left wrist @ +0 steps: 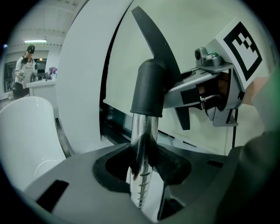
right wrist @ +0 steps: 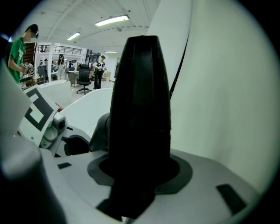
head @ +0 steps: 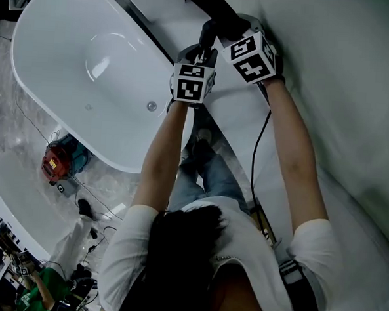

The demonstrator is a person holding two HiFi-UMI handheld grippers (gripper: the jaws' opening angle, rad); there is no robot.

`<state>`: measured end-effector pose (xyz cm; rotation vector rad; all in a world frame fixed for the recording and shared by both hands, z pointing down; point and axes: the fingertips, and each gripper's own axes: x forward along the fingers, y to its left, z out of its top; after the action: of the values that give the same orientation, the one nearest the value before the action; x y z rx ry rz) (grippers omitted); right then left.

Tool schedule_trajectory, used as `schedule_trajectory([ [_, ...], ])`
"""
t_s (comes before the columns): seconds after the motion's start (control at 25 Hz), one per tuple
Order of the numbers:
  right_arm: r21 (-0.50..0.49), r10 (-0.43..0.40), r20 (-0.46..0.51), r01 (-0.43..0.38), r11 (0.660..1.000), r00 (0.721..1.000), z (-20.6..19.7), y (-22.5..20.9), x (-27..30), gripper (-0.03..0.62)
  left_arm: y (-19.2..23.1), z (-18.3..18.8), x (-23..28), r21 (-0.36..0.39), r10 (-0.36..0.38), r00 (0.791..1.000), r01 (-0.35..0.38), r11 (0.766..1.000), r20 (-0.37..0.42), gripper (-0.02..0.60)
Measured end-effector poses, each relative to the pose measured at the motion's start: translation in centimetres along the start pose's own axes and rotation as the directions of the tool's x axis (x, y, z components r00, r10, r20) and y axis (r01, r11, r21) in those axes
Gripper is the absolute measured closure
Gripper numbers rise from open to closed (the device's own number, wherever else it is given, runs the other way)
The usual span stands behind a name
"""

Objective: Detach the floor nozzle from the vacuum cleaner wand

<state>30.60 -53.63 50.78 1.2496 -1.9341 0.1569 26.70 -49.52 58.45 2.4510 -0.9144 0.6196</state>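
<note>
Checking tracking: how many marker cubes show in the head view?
2: the left cube beside the bathtub rim, the right cube just up-right of that one. None seems hidden.

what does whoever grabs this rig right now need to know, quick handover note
Left gripper: jaws closed on the chrome wand, just below the black collar.
Right gripper: jaws closed on the black floor nozzle.
Where: both parts are held up close together in front of a white wall, with the grippers side by side.
Done: both halves are gripped.
Left: the collar sits over the wand's end, so the nozzle is not off yet. Probably hold the wand steady and pull the nozzle away along the tube. No release catch is visible.
</note>
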Motion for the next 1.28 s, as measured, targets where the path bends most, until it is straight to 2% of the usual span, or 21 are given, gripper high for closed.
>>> schedule_trajectory([
  [0.64,0.030,-0.048,-0.025,0.049,0.998,0.999,0.2,-0.1,-1.1,0.387,-0.4,0.2,-0.4,-0.016,-0.026,1.000,0.026,1.000,0.016,0.433],
  [0.72,0.100,-0.046,-0.013,0.047,0.994,0.999,0.3,-0.5,-1.2,0.387,-0.2,0.4,-0.6,-0.021,-0.024,0.999,0.024,0.999,0.021,0.433],
  [0.76,0.180,-0.050,0.014,0.047,0.983,0.999,0.5,-1.4,-1.5,0.387,0.0,0.5,-0.7,-0.026,-0.023,0.999,0.024,0.999,0.025,0.433],
  [0.84,0.342,-0.077,0.084,0.044,0.939,0.993,1.6,-4.3,-2.8,0.387,0.2,0.7,-0.7,-0.030,-0.036,0.999,0.037,0.999,0.026,0.433],
  [0.88,0.369,-0.096,0.108,0.049,0.928,0.990,2.4,-5.7,-3.8,0.387,0.1,0.7,-0.7,-0.026,-0.042,0.999,0.043,0.999,0.023,0.433],
  [1.08,0.302,-0.136,0.157,0.083,0.950,0.978,5.4,-8.3,-7.1,0.387,0.3,0.2,-0.5,-0.024,-0.033,0.999,0.034,0.999,0.014,0.433],
  [1.28,0.316,-0.137,0.172,0.077,0.945,0.976,5.9,-8.6,-8.2,0.387,0.1,0.3,-0.3,-0.023,-0.033,0.999,0.033,0.999,0.007,0.433],
])
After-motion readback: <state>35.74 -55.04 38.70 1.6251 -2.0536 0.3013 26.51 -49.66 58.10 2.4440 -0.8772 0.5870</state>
